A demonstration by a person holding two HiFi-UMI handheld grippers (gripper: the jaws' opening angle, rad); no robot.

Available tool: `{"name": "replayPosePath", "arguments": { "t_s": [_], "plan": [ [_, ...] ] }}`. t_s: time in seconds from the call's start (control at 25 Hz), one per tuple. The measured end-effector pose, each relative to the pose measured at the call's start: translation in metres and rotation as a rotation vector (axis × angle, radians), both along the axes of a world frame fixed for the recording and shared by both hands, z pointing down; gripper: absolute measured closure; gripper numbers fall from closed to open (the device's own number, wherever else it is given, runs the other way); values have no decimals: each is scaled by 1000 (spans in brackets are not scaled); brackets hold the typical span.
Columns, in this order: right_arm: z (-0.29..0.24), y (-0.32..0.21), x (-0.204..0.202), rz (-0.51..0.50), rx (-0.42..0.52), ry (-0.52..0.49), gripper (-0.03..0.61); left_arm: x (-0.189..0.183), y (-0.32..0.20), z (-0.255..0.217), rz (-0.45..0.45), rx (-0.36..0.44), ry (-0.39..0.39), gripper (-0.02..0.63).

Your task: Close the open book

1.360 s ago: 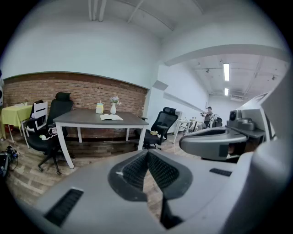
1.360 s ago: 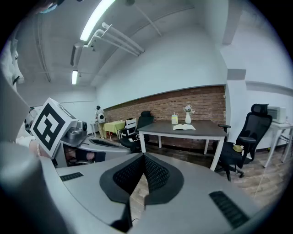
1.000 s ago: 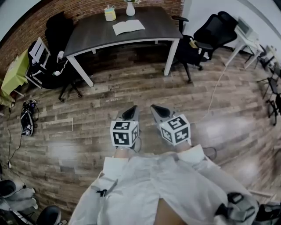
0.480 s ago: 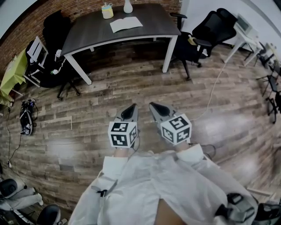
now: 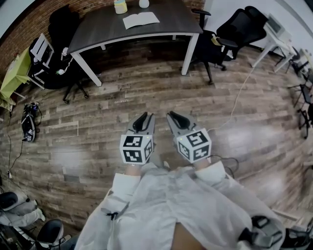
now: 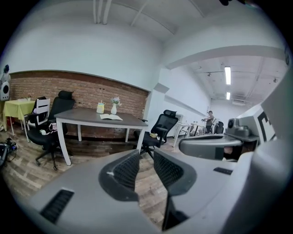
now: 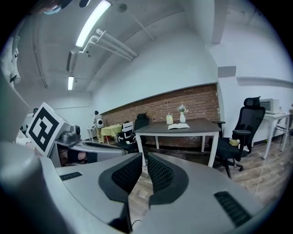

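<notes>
The open book (image 5: pixel 140 20) lies flat on the dark grey table (image 5: pixel 166 29) at the top of the head view, far ahead of both grippers. It also shows in the left gripper view as the book (image 6: pixel 111 117) and in the right gripper view as the book (image 7: pixel 178 126). My left gripper (image 5: pixel 144 118) hangs over the wooden floor; its jaws (image 6: pixel 146 154) have just been opening and nothing is between them. My right gripper (image 5: pixel 172 118) is beside it, shut and empty (image 7: pixel 144 156).
A yellow cup (image 5: pixel 120 6) and a white vase (image 5: pixel 144 3) stand behind the book. Black office chairs (image 5: pixel 222 41) sit right of the table and another (image 5: pixel 61 44) sits left. A white cable (image 5: pixel 239 95) runs over the floor.
The table and book have slid toward the top of the head view as I come nearer. Both grippers keep their place side by side in front of me.
</notes>
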State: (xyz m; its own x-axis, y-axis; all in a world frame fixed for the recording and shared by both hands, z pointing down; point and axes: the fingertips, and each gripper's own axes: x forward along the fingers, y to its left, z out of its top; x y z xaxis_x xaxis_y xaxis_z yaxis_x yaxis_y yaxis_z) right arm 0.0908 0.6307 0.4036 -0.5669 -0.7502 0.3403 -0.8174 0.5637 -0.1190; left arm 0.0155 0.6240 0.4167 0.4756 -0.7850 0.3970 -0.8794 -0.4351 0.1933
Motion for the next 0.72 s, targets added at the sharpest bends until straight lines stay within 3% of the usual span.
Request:
{"name": "replayPosePath", "arguments": {
  "t_s": [0.12,0.36,0.72],
  "plan": [
    [4,3,3,9,-7,-7,500,-3,7,5,-13,-19,-3,531],
    [13,-7,-1,6,-21,-10,479,-15,1,18,-50,-48,14,517],
    [12,-96,-9,35,-3,17,477,-19,-91,18,-1,-41,41,517]
  ]
}}
